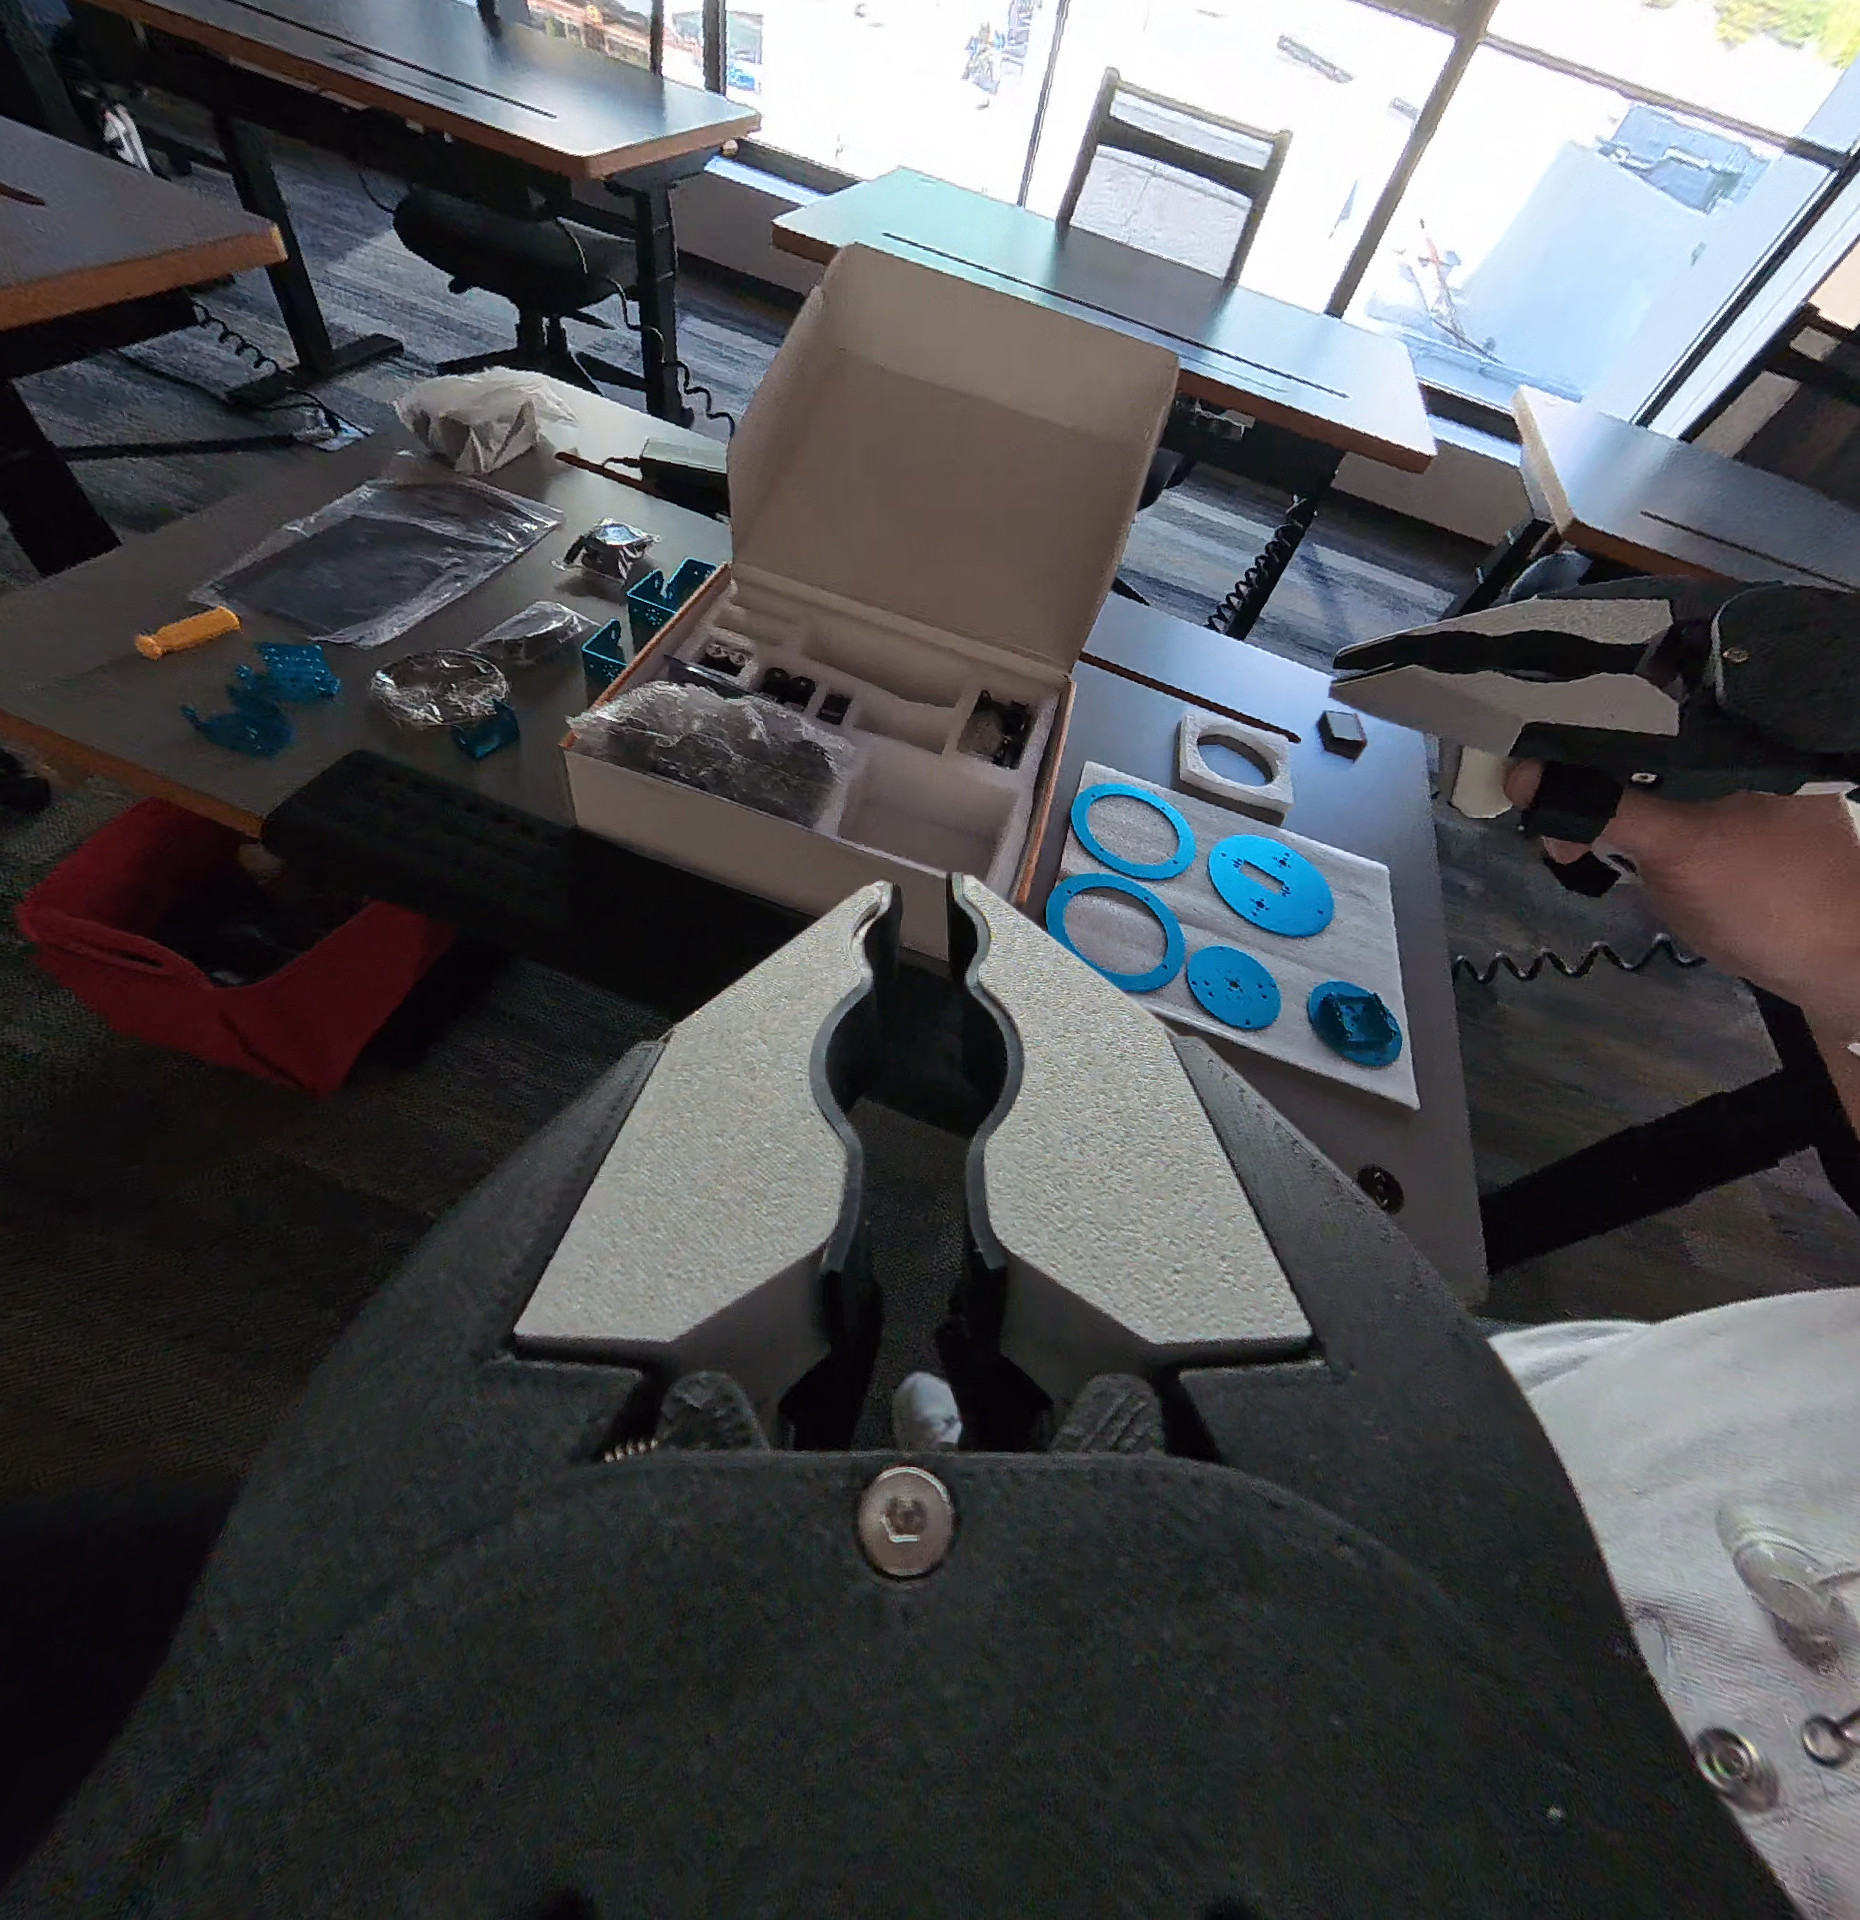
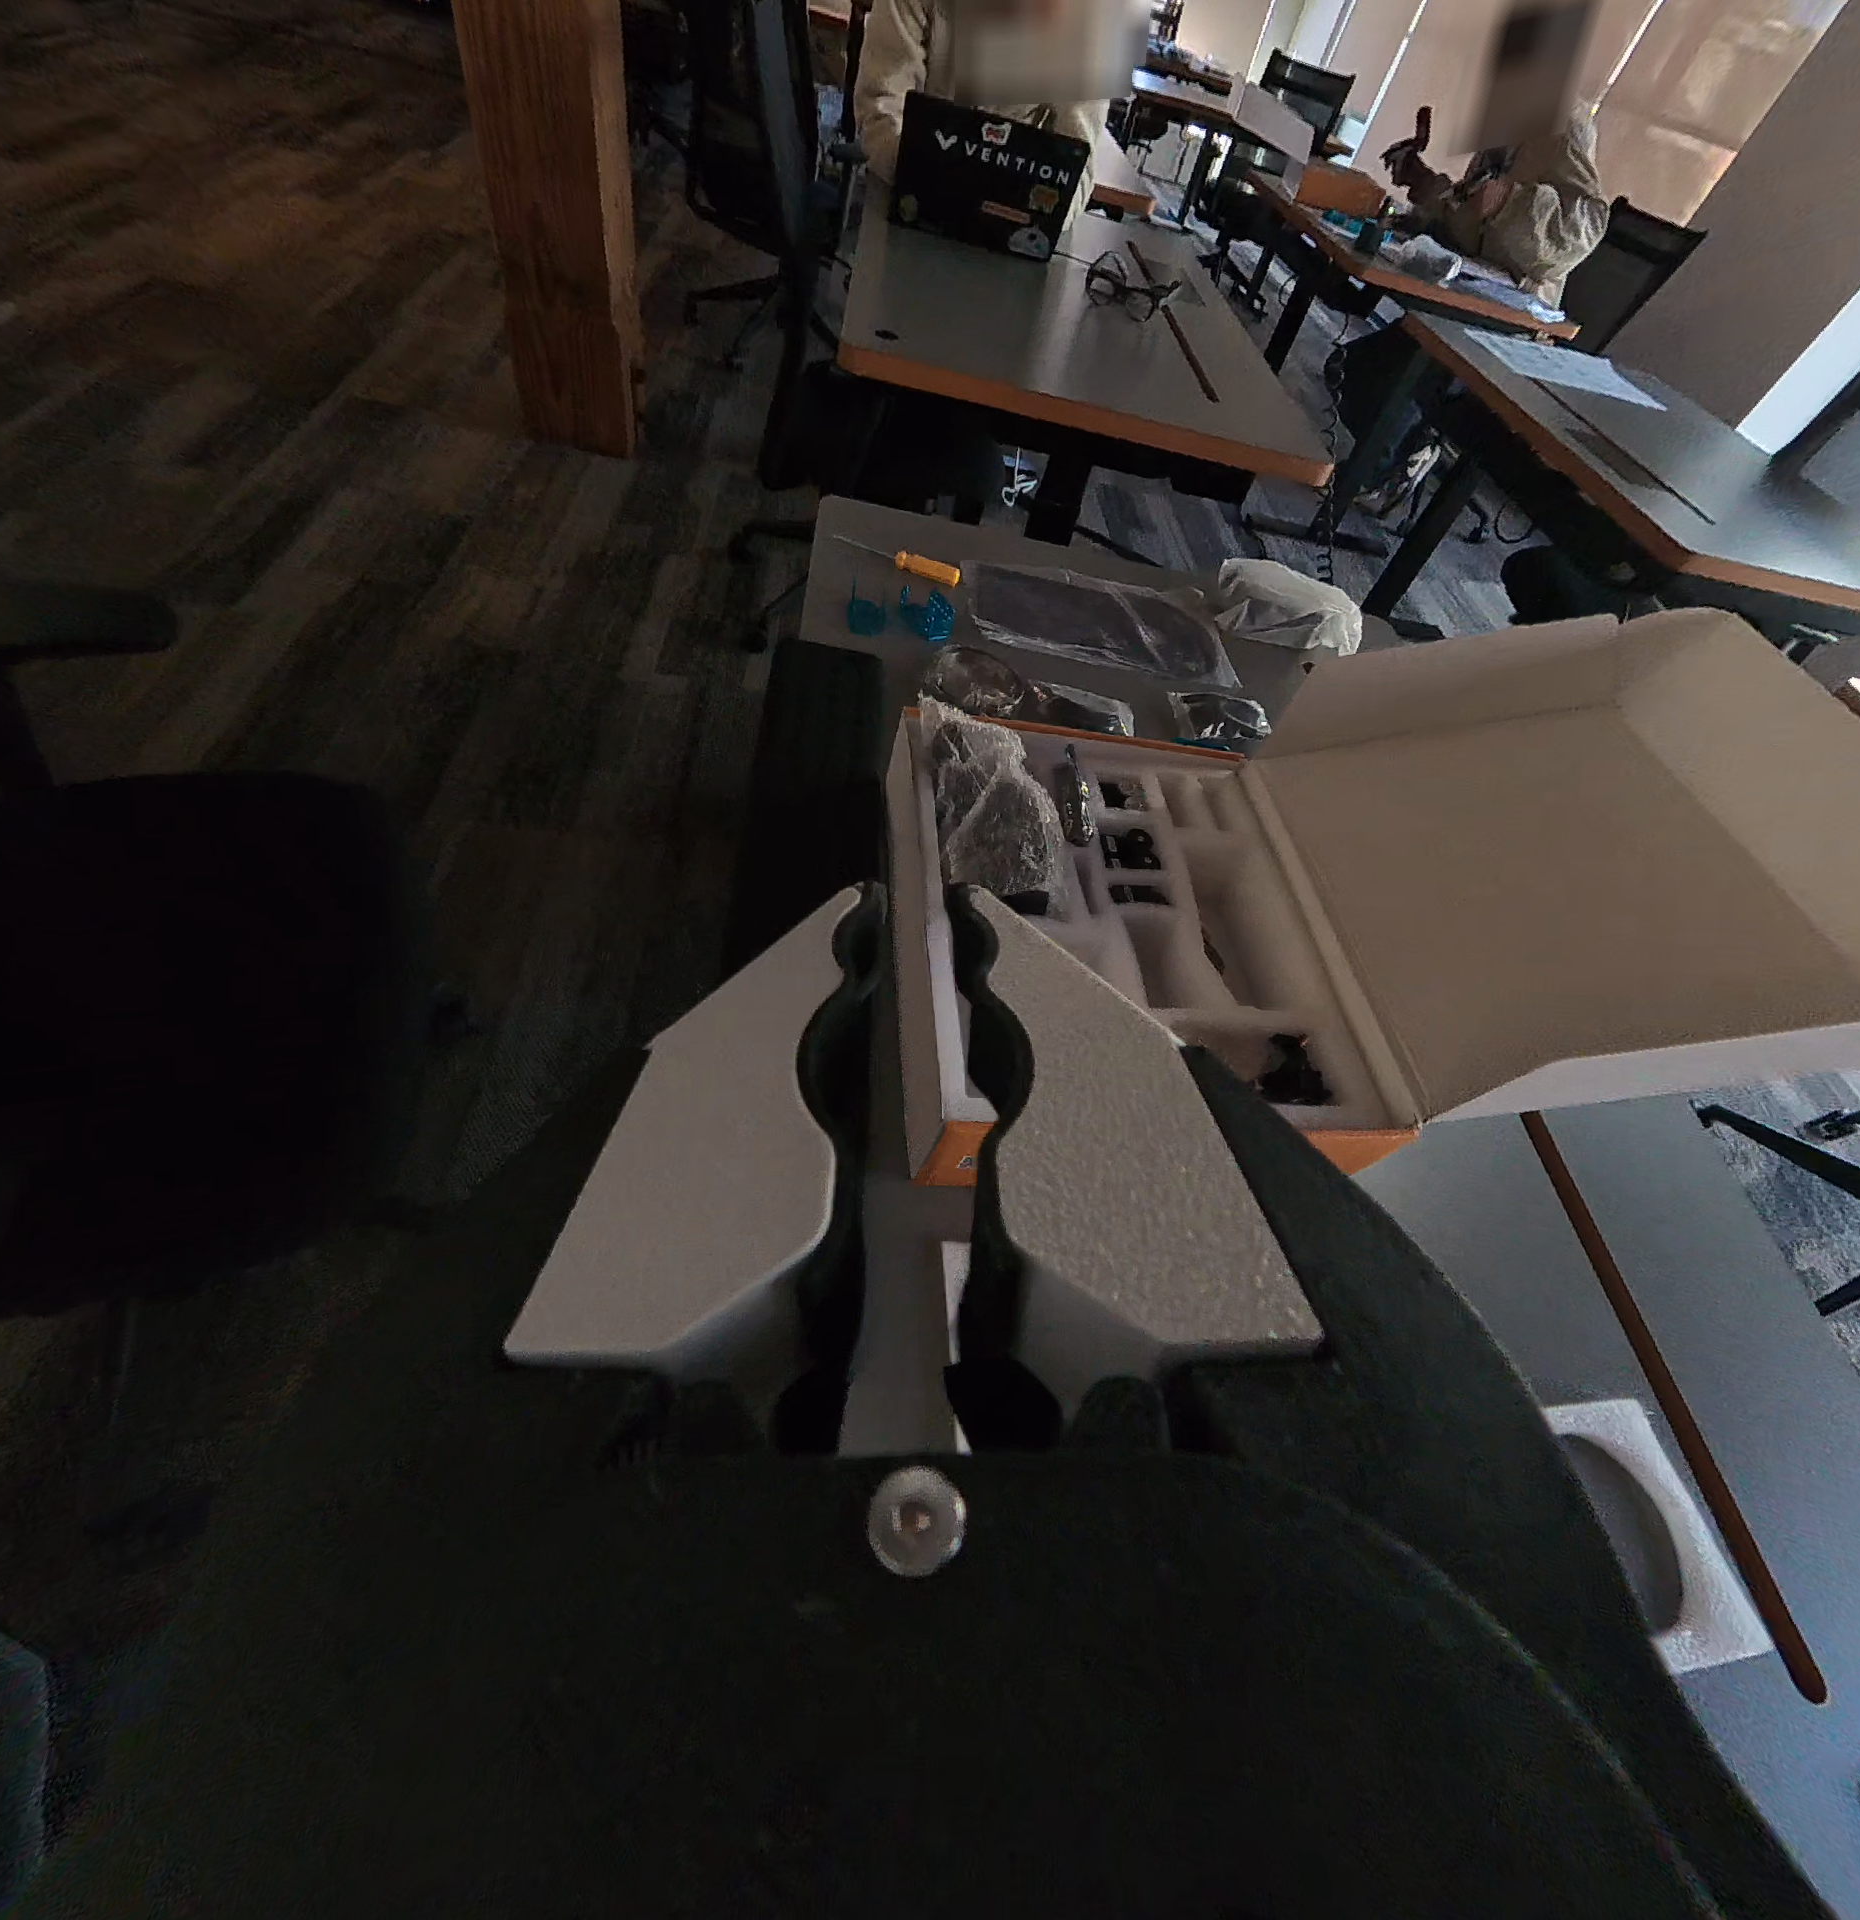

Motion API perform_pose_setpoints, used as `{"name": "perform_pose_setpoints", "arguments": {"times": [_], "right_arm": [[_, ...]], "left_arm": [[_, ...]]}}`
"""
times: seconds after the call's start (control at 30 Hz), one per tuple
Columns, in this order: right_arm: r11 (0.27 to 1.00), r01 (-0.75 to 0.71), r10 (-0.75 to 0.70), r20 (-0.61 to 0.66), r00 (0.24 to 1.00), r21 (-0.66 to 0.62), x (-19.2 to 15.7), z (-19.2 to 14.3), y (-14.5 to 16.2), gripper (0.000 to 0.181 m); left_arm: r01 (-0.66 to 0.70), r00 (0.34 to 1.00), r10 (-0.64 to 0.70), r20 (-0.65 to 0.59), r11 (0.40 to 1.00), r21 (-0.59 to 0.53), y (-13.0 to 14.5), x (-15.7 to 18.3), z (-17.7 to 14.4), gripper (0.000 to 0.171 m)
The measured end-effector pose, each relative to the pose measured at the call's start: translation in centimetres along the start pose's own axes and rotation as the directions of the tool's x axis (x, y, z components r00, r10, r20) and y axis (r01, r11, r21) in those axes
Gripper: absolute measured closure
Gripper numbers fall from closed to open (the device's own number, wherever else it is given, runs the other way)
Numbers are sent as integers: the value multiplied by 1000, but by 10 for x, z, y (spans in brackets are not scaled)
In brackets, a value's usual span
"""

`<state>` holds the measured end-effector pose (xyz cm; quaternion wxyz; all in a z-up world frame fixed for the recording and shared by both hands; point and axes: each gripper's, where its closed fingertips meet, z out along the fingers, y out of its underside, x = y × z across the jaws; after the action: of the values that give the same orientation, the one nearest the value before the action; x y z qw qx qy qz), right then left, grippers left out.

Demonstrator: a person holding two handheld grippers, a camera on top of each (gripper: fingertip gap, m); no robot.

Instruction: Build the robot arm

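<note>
My left gripper hovers off the table's near edge, jaws nearly together with only a narrow slit and nothing between them. It points at an open white cardboard box with a foam insert and a bubble-wrapped dark part. My right gripper, held by a hand, floats right of the box above the table, empty. In the right wrist view the right gripper shows the same narrow slit and points along the box's near wall, with the raised lid to its right.
A white foam sheet right of the box carries blue rings and discs. A foam square lies behind it. An orange screwdriver, blue brackets and plastic bags lie left. A red bin stands on the floor. Some 25 centimeters of space lies between my two pairs of fingers.
</note>
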<state>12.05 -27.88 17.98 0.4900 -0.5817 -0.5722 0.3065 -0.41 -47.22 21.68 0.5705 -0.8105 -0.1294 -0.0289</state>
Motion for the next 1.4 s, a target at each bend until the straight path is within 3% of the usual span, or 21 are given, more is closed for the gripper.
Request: {"name": "perform_pose_setpoints", "arguments": {"times": [0.2, 0.4, 0.47, 0.57, 0.77, 0.93, 1.1, 1.2, 1.3, 1.4], "right_arm": [[999, 6, -7, -18, 1000, -50, 19, 51, 2, 170], [994, -4, 3, -6, 1000, -111, 47, 106, 11, 169], [994, -5, 5, 2, 1000, -111, 57, 123, 12, 169], [991, -55, 50, -47, 998, -121, 79, 137, 12, 168], [966, -220, 191, -195, 962, -137, 105, 146, 37, 162], [937, -319, 263, -310, 914, -144, 107, 157, 43, 162], [927, -351, 277, -391, 878, -131, 101, 199, 34, 153], [907, -402, 316, -429, 847, -127, 92, 239, 50, 149], [864, -447, 348, -368, 862, -231, 69, 287, 75, 137], [839, -392, 283, -314, 906, -377, 57, 315, 102, 129]], "left_arm": [[-68, 998, 68, 5, 997, -22, -23, -58, 48, 166], [-61, 992, 58, 108, 998, 31, -66, -145, 94, 169], [-67, 990, 60, 124, 996, 58, -82, -166, 108, 171], [-75, 991, 73, 108, 997, 9, -103, -186, 134, 171], [-228, 974, 227, -18, 972, -57, -153, -205, 204, 171], [-254, 947, 239, -215, 966, -47, -172, -212, 273, 171], [-300, 865, 256, -432, 953, -34, -167, -235, 327, 171], [-364, 778, 279, -563, 931, -42, -154, -253, 345, 171], [-438, 726, 346, -595, 899, -11, -152, -277, 359, 171], [-438, 684, 311, -660, 899, -30, -146, -284, 361, 168]]}}
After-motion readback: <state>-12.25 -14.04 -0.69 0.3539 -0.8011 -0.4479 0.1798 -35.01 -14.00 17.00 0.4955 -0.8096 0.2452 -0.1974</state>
